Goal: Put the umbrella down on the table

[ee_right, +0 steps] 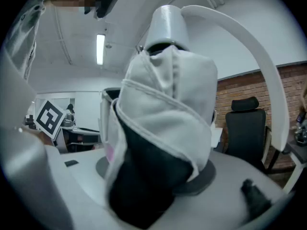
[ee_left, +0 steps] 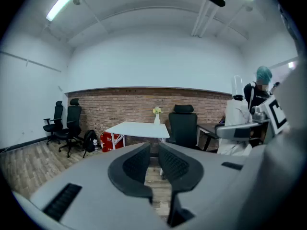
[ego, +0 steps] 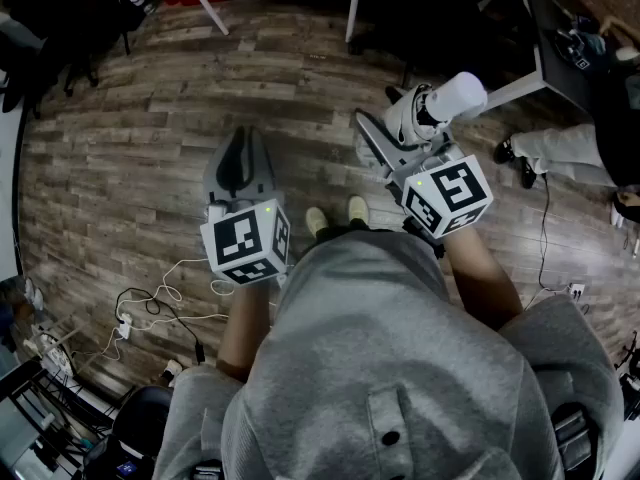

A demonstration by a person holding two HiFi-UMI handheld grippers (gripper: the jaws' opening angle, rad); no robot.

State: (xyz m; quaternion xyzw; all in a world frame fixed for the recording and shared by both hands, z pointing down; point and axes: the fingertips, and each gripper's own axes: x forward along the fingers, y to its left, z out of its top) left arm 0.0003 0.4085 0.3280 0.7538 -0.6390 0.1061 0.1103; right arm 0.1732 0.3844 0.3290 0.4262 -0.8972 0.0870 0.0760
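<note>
1. Far left of the head view: cables point(ego: 150, 303) looped loosely on the wood floor point(ego: 130, 138).
2. Left gripper point(ego: 244, 140): hangs over the floorboards with its jaws drawn together and nothing held. In the left gripper view, only a thin slit between the dark ribbed pads point(ee_left: 136, 164), with floor showing through.
3. Beyond those jaws, left to right: black office chairs point(ee_left: 64, 123) by the side wall, a red container point(ee_left: 108, 140) under a white table point(ee_left: 139, 128), a vase of flowers point(ee_left: 157, 115) on the tabletop against the brick wall point(ee_left: 120, 109), and a person in white coveralls point(ee_left: 237, 123) at the right.
4. Middle of the head view: pale shoes point(ego: 335, 213) planted on the floor, just above the edge of a grey hoodie point(ego: 400, 348).
5. Right gripper point(ego: 405, 118): clamps the folded umbrella point(ego: 440, 103), jaws spread wide around its bundled body. Holds it in the air above the floor, resting on no surface and well apart from the white table.
6. Right gripper view: filled almost wholly by the umbrella, a white sleeve over dark fabric wedged between the jaws. White curved handle point(ee_right: 254, 61) arcing over to the right, in front of a black chair point(ee_right: 247, 126).
7. Far right of the head view: a seated person's pale trouser leg point(ego: 565, 148), ending in a dark shoe.
</note>
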